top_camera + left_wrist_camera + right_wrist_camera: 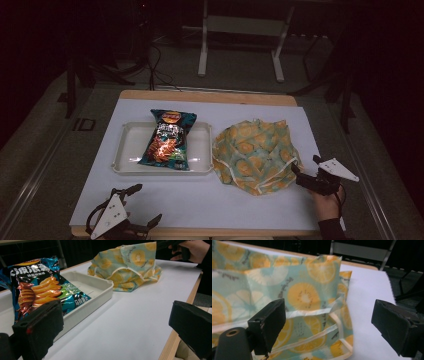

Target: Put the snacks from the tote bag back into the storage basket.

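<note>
Citrus-print cloth bag (pixel 255 152) lies crumpled on the tabletop (pixel 200 197); right claw (pixel 306 169) gapes wide beside it, empty; left claw (pixel 142 202) gapes wide, empty.

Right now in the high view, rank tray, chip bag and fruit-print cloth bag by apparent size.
1. Tray, widest footprint.
2. Fruit-print cloth bag, close to the tray in area; crumpled, so this ranking is unsure.
3. Chip bag, clearly smallest, lying inside the tray.

Each black hand-held gripper (pixel 306 170) carries a grey three-cornered plate (pixel 339 169); a dark sleeve (pixel 331 229) covers the right wrist.
</note>
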{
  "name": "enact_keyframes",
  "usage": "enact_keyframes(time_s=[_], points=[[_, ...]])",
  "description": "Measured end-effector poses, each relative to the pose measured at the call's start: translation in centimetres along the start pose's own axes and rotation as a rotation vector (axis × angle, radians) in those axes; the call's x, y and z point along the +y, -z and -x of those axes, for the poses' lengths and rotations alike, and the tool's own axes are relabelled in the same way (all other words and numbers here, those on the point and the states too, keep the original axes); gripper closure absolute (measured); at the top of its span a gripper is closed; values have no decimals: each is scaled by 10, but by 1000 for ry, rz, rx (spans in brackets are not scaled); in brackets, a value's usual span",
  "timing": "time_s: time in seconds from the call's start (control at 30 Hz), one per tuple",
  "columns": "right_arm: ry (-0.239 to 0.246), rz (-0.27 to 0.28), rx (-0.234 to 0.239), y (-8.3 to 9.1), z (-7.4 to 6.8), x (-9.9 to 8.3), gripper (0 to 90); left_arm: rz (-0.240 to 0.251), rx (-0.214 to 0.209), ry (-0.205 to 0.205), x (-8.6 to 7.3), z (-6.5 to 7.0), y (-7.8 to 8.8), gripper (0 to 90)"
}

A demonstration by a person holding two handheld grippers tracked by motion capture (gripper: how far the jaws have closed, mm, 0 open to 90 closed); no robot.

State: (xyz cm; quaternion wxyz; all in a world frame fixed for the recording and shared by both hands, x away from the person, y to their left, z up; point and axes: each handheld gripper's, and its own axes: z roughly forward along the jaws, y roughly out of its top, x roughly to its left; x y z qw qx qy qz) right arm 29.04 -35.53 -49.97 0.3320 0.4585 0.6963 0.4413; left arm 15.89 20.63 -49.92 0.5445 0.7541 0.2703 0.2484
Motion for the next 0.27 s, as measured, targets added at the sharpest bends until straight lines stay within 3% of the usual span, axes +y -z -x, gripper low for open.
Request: enact_keyframes(time_s=[0.27], points=[[4,-6,23,-5,-4,-3,110,0,0,-1,0,0,0,1]])
